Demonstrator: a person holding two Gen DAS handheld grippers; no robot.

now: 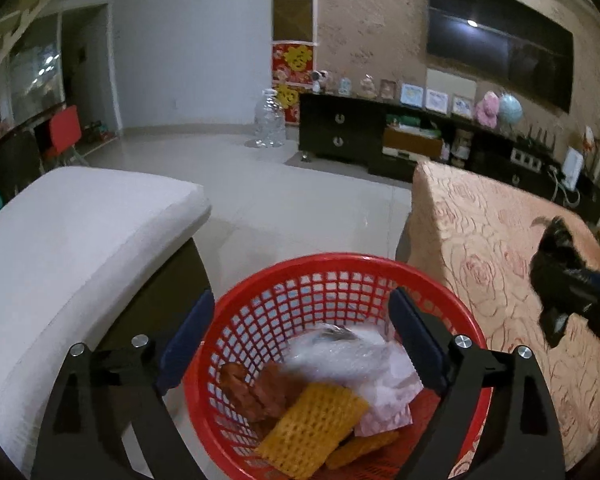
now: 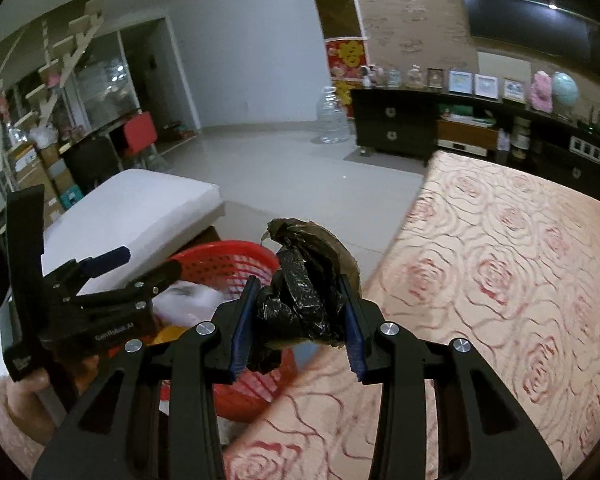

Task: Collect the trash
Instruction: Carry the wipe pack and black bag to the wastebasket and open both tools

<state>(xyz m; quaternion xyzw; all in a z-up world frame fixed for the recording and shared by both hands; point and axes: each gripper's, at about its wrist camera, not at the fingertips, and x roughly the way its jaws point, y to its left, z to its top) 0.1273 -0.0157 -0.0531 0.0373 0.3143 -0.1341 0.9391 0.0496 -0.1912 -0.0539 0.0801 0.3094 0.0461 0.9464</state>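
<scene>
A red mesh basket [image 1: 340,276] stands on the floor between a white seat and a rose-patterned table; its rim also shows in the right wrist view [image 2: 224,254]. It holds clear plastic wrap [image 1: 340,352], a yellow waffle-like wrapper [image 1: 312,428] and reddish snack pieces. My left gripper [image 1: 300,336] is open, its fingers spread above the basket, holding nothing; it also shows in the right wrist view [image 2: 140,268]. My right gripper [image 2: 298,308] is shut on a crumpled black plastic bag [image 2: 300,292], held over the table edge just right of the basket. That bag shows in the left wrist view [image 1: 560,272].
The rose-patterned table [image 2: 500,280] fills the right. A white cushioned seat [image 1: 68,240] is at the left. Beyond lie a tiled floor, a large clear water bottle [image 1: 269,120] and a black TV cabinet [image 1: 380,136].
</scene>
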